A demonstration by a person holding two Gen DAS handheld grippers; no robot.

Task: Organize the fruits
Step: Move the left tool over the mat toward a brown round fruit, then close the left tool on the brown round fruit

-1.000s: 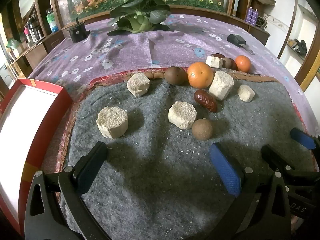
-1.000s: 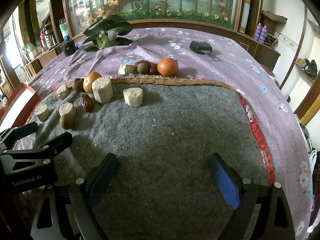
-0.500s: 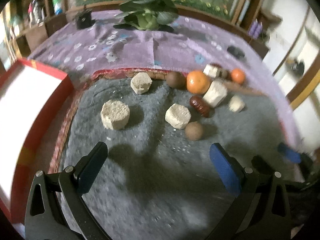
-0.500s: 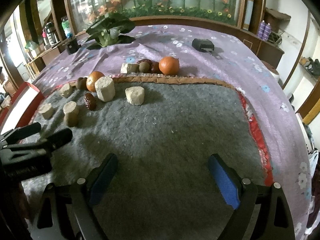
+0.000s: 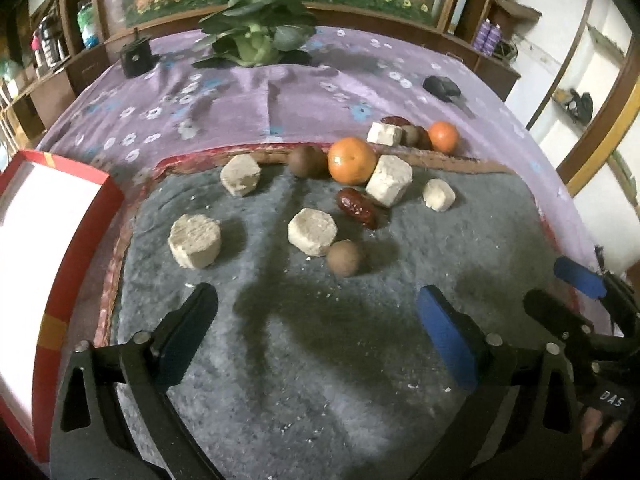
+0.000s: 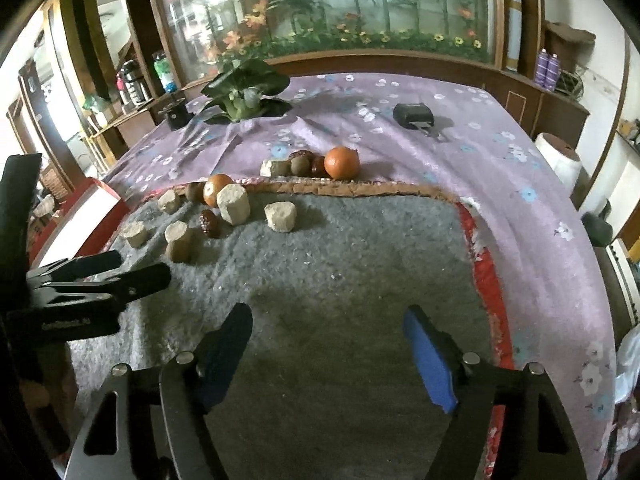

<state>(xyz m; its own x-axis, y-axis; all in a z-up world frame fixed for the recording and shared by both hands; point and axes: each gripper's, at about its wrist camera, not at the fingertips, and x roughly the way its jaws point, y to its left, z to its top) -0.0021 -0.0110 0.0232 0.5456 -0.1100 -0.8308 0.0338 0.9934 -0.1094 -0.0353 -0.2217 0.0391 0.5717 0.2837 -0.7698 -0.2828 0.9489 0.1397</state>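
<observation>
On the grey mat (image 5: pixel 320 360) lie several beige blocks, a large orange (image 5: pixel 351 160), a red date (image 5: pixel 356 208) and a brown round fruit (image 5: pixel 345 258). A second brown fruit (image 5: pixel 301 161) sits by the mat's far edge. A smaller orange (image 5: pixel 443 136) lies beyond on the purple cloth, also in the right wrist view (image 6: pixel 341 163). My left gripper (image 5: pixel 316 316) is open and empty, short of the brown fruit. My right gripper (image 6: pixel 328 340) is open and empty over bare mat (image 6: pixel 340 272); it shows at the left wrist view's right edge (image 5: pixel 560 292).
A red box with a white inside (image 5: pixel 36 248) stands at the mat's left side. A leafy plant (image 5: pixel 256 36), a small black box (image 5: pixel 136 56) and a black device (image 5: pixel 442 87) sit on the purple flowered cloth (image 5: pixel 240 96). Wooden cabinets ring the table.
My left gripper has pulled back a little and swung, so the fruits sit farther off. My right gripper has lifted and tilted slightly. Both stayed open; nothing on the mat moved.
</observation>
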